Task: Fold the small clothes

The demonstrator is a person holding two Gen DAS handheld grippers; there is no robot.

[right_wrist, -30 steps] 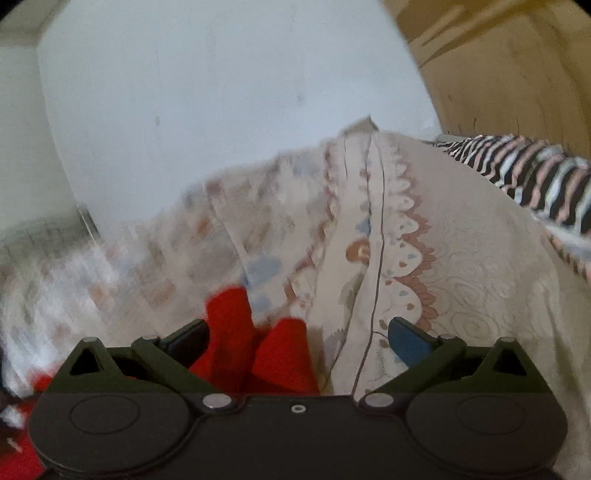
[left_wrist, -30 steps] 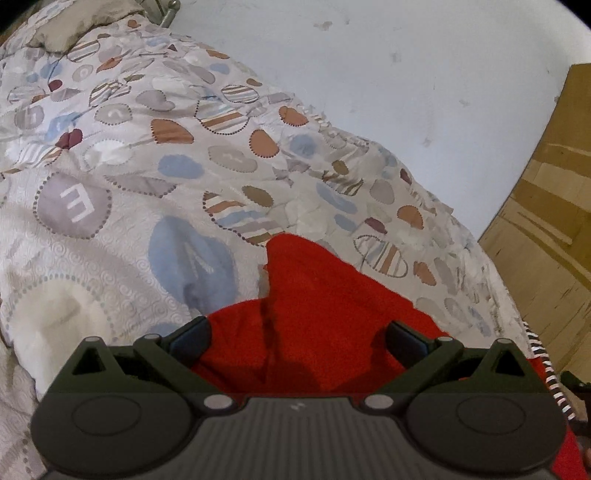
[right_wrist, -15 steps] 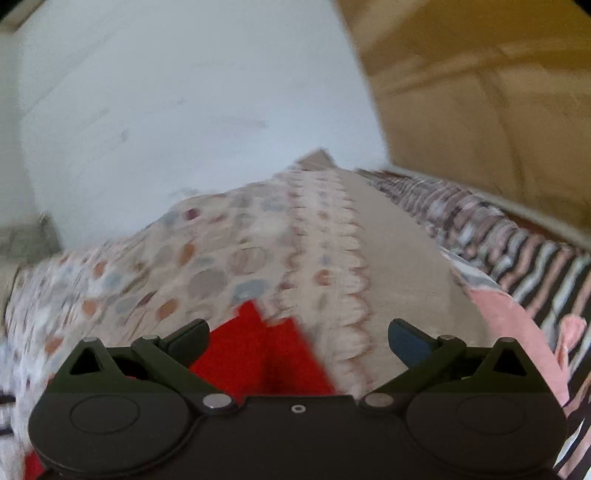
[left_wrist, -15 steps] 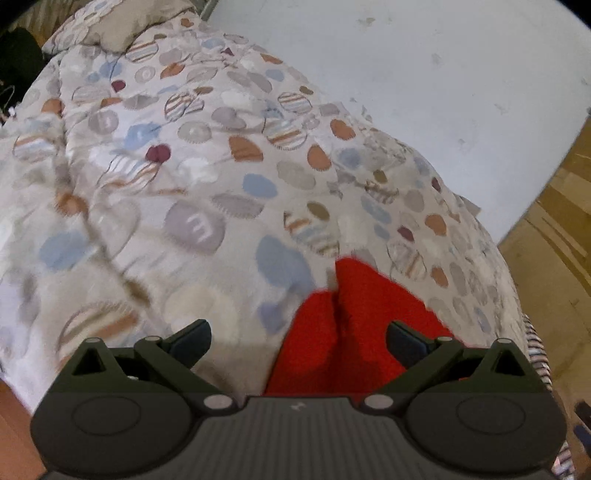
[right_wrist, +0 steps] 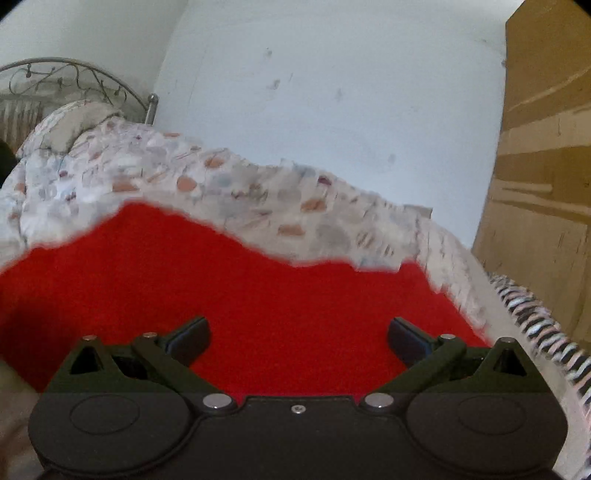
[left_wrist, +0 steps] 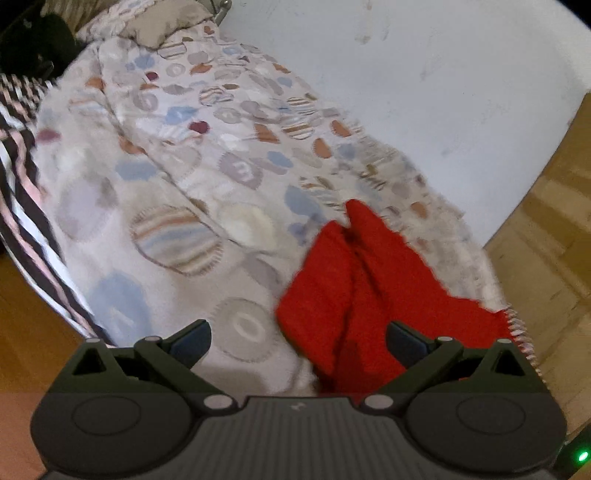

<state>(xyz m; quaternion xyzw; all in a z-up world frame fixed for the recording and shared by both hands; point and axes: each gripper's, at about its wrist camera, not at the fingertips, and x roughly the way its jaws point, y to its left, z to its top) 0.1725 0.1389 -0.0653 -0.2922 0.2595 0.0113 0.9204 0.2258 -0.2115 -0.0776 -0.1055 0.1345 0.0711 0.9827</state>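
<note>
**Red garment on the bed, folding barely begun**

Left wrist view: the left hand-held gripper (left_wrist: pixel 297 338) hangs above the bed (left_wrist: pixel 155 184) with its jaws spread wide and nothing between them. The red garment (left_wrist: pixel 369 291) lies on the patterned quilt (left_wrist: pixel 236 173) toward the bed's right edge and near corner, partly under the right-hand finger. It is bunched into soft ridges, with a crease running along its middle and a peak pointing up the bed. A striped blanket (left_wrist: pixel 22 177) hangs along the bed's left edge, and a pillow (left_wrist: pixel 162 22) sits at the far end.

Right wrist view: the right hand-held gripper (right_wrist: pixel 297 338) is also wide open and empty, close above the red garment (right_wrist: pixel 258 295), which fills the lower frame as a broad flat spread with a wavy far edge. The quilt (right_wrist: pixel 258 206) rises behind it, the metal headboard (right_wrist: pixel 74 77) stands at the far left, and a wooden wardrobe (right_wrist: pixel 546 147) stands to the right.

As a judgement, no tidy fold is visible. The cloth looks only loosely laid out, so smoothing it and every fold remain, beginning with taking hold of an edge or corner.
</note>
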